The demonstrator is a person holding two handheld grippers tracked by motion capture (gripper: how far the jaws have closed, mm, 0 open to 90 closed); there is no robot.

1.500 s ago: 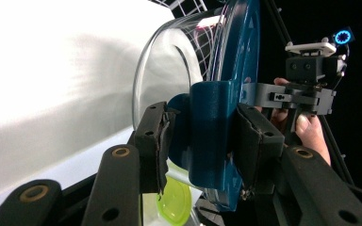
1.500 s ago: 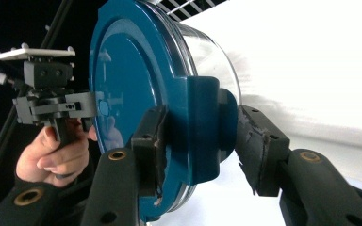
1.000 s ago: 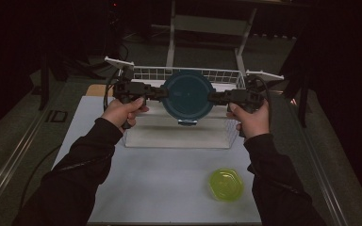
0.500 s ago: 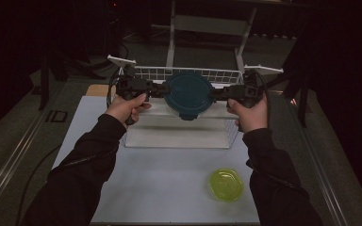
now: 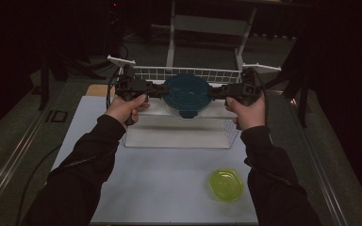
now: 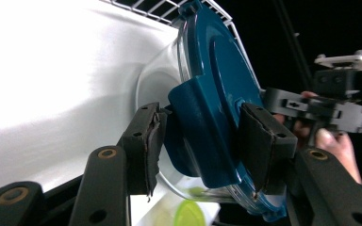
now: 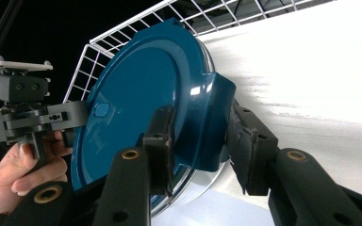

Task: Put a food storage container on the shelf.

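Observation:
A round clear container with a dark blue clip-on lid [image 5: 186,92] hangs over the white wire rack [image 5: 184,126], held between both grippers. My left gripper [image 5: 158,89] is shut on the lid's left clip tab [image 6: 202,136]. On the opposite side, my right gripper [image 5: 215,92] is shut on the right clip tab [image 7: 202,127]. In the left gripper view the clear bowl wall [image 6: 158,84] bulges behind the lid. The right gripper view has the lid's flat top [image 7: 136,103] facing the camera, with the other hand and gripper [image 7: 23,117] beyond it.
A small yellow-green bowl [image 5: 226,184] sits on the white tabletop [image 5: 165,179] at the front right. The rack's wire back [image 5: 188,73] rises behind the container. A white frame post [image 5: 172,33] stands behind the table, with dark surroundings on all sides.
Both grippers have carried the blue-lidded container farther from the person and slightly lower over the rack. Their hold on the tabs is unchanged.

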